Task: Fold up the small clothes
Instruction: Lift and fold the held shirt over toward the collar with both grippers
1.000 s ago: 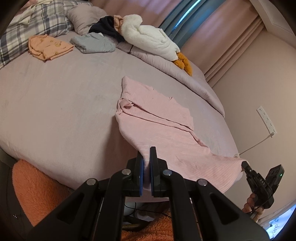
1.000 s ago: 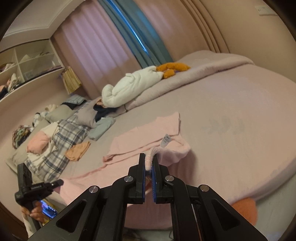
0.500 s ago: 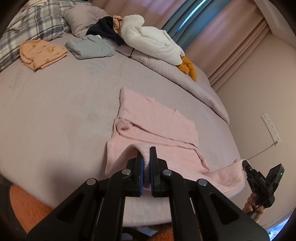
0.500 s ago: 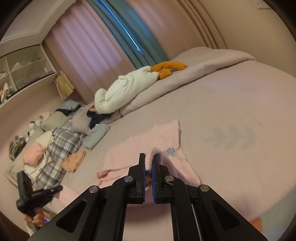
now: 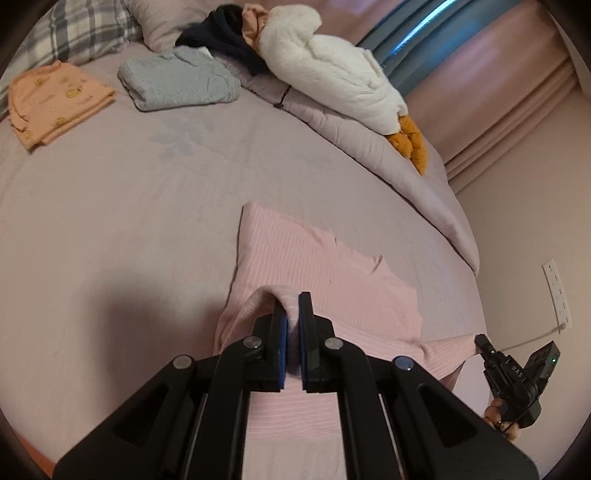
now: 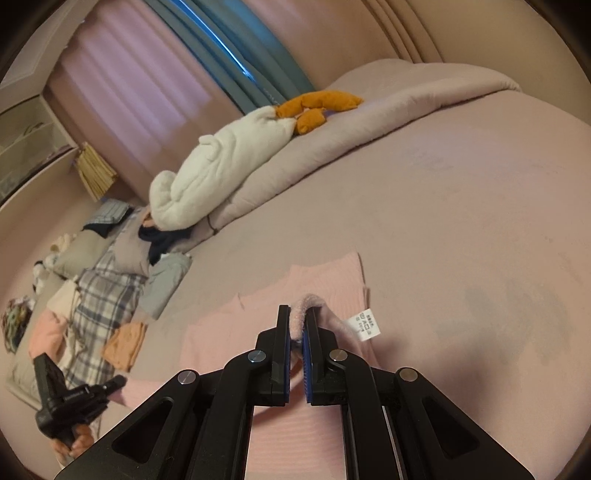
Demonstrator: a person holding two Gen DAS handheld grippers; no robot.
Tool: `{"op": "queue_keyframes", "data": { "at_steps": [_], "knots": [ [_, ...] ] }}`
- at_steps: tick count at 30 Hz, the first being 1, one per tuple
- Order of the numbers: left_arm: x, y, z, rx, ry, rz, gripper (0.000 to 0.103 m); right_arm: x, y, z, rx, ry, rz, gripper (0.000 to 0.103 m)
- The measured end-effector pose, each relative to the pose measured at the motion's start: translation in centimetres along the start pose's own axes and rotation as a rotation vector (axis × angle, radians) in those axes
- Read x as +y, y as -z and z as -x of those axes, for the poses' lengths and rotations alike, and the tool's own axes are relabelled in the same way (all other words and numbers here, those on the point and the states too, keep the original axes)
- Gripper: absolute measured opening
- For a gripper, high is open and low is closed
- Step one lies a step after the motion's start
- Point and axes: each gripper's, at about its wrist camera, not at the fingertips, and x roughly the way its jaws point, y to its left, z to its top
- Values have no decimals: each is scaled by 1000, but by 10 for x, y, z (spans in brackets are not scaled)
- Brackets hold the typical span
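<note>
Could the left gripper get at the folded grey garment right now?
Probably not yet. The left gripper is shut on the pink garment, so it is occupied. The path itself looks free: only bare sheet lies between it and the grey garment, which sits well beyond, near the pillows.

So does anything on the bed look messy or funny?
Mostly tidy. The pink ribbed garment lies half-folded with its white care label sticking out, and dark clothes sit crumpled beside the white plush duck, unlike the folded grey and orange pieces.
</note>
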Motion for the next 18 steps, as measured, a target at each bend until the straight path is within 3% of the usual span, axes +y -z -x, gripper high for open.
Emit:
{"op": "queue_keyframes", "data": {
  "at_steps": [10, 18],
  "knots": [
    [13, -49, -75, 74, -20, 60, 5, -28, -22, -74, 86, 88, -84, 7],
    [27, -69, -120, 127, -45, 61, 5, -37, -29, -104, 135, 151, -101, 7]
  ]
}}
